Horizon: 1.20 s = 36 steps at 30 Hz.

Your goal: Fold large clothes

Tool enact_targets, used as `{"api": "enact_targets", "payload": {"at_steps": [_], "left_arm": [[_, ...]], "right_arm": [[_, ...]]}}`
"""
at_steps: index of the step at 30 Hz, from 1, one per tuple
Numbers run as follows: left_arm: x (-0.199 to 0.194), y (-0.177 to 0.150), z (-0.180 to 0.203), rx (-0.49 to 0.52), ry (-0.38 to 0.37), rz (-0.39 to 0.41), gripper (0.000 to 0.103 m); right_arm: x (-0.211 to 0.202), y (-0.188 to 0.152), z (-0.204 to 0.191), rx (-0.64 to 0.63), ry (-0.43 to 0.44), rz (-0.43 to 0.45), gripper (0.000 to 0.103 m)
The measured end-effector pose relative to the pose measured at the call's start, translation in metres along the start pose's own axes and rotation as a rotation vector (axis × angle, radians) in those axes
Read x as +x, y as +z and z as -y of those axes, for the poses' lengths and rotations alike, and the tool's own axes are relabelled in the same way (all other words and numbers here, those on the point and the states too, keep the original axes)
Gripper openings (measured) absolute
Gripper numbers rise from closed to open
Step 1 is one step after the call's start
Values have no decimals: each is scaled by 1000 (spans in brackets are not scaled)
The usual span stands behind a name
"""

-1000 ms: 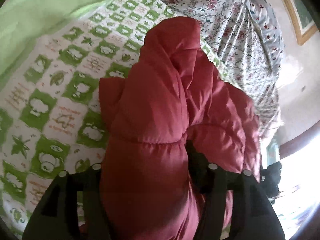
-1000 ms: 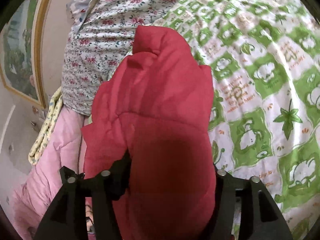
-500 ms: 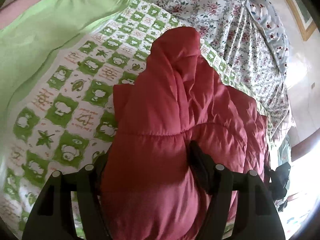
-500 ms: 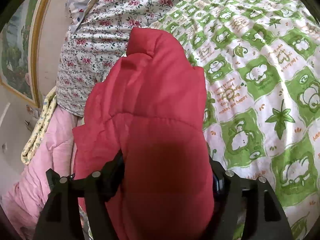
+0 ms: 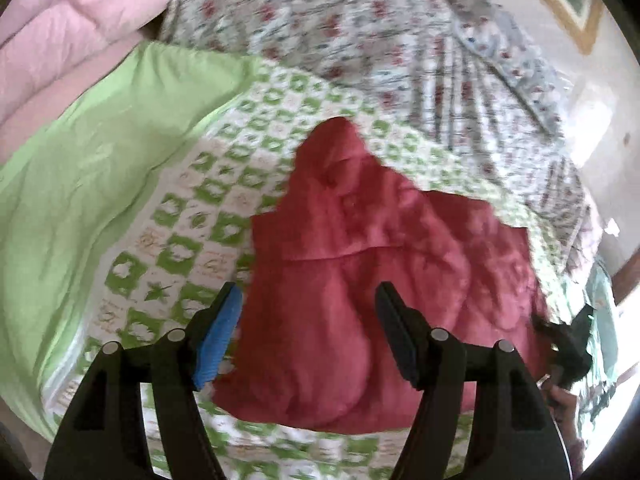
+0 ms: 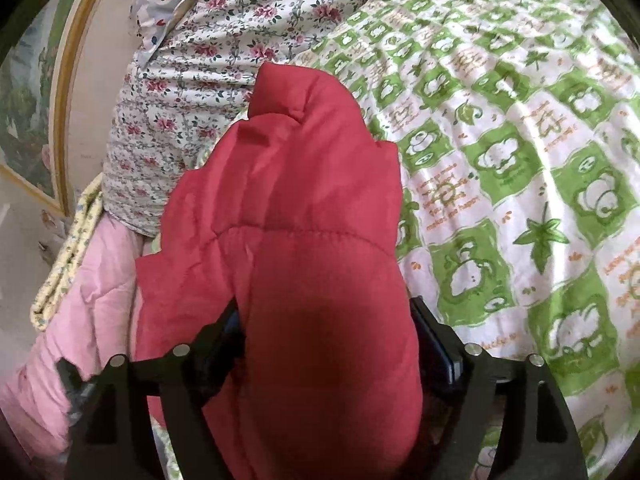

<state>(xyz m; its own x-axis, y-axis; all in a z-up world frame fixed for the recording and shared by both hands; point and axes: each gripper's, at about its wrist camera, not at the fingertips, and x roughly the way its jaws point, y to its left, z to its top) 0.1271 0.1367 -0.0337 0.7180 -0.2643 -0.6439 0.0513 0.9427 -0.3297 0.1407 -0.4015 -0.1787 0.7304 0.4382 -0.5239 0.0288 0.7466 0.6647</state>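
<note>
A red puffy quilted jacket (image 5: 360, 264) lies bunched on a bed with a green-and-white patterned quilt (image 5: 192, 240). My left gripper (image 5: 308, 300) is open and lifted back above the jacket, its blue-padded fingers (image 5: 218, 332) clear of the cloth. In the right wrist view the same jacket (image 6: 304, 216) fills the middle. My right gripper (image 6: 328, 320) is shut on a thick fold of the jacket, which bulges between the fingers (image 6: 434, 336) and hides their tips.
A floral sheet (image 5: 380, 40) and a plain green cover (image 5: 100, 168) lie beyond the jacket. A pink quilt (image 6: 92, 280) hangs at the bed's edge, near the wall and a framed picture (image 6: 28, 92). The patterned quilt (image 6: 520, 160) stretches to the right.
My left gripper has opened, let go of the jacket and pulled back and up; that side has dropped onto the quilt. My right gripper still holds its fold, slightly higher.
</note>
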Motion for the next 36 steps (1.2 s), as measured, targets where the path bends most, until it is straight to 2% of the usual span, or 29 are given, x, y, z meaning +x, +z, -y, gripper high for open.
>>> {"api": "enact_targets", "payload": {"at_steps": [4,10,15,17,21,24,27,29,36], "left_arm": [[3,-4,31,77,-30,-8,69],[13,-12,56,130,-63,-45,69],[15,-21,69,169,-66,-57,69],[15,-23,78,207,-54,-59,69],[24,-30,91,267,-30,-76,69],[39,-34,93,276,-15,-111,69],[59,-37,93,284,34,-135,69],[67,-35,93,283,48,-142,69],[88,-21,98,287,104,-153,71]], "right_arm": [[-6,0,-8,-14,-53,18,84],[-49,-4,-39,-93,-131,139,85],[-69,-16,-83,-241,-219,229,85],[-68,-23,-104,-316,-231,237,85],[-39,-40,-157,-508,-231,156,85],[-10,-49,-180,-610,-248,87,84],[18,-53,-186,-662,-289,39,84],[41,-48,-179,-651,-324,-20,84],[70,-3,-157,-551,-369,-20,84]]}}
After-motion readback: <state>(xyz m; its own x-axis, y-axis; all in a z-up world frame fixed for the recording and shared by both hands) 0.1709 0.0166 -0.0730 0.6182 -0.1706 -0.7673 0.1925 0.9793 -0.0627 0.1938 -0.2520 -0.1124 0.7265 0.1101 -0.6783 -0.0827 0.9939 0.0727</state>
